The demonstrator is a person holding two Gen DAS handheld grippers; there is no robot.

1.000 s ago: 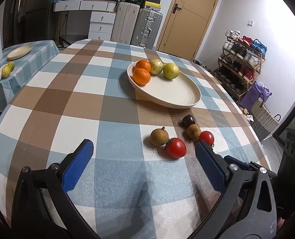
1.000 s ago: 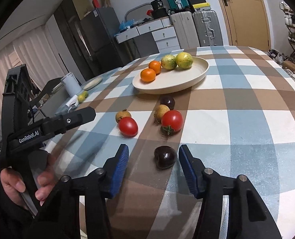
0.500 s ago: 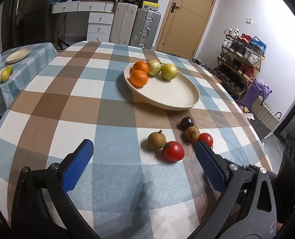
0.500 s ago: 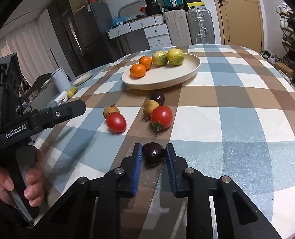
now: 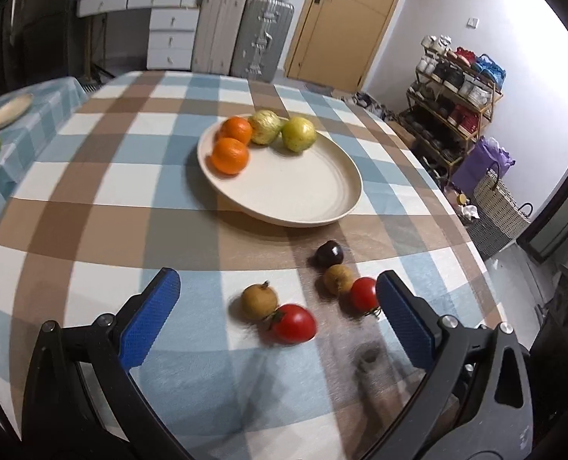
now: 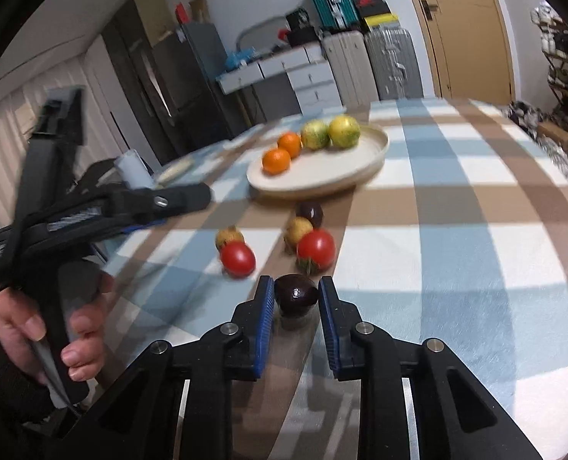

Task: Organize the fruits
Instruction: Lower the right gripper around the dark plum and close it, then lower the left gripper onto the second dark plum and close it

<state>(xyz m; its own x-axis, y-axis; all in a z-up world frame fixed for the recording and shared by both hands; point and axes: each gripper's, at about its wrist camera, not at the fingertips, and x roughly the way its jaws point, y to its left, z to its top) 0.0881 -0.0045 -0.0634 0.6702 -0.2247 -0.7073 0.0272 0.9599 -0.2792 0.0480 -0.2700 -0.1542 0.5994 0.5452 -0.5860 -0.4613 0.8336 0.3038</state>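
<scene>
Up close, the right gripper pinches a plum over the checked table; the left gripper gapes; suitcases stand far behind.

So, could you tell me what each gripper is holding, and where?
Right gripper clamps the dark fruit by its two sides; left gripper is open, holding nothing.

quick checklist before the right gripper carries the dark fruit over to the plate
1. Right gripper jaws shut on the dark fruit: ok.
2. Fruit lifted clear of the tablecloth: cannot tell.
3. Bare space on the plate beside the oranges: ok.
4. Tomatoes sit in the straight path to the plate: not ok, go over them.
5. Left gripper open and empty, off to the side: ok.
</scene>
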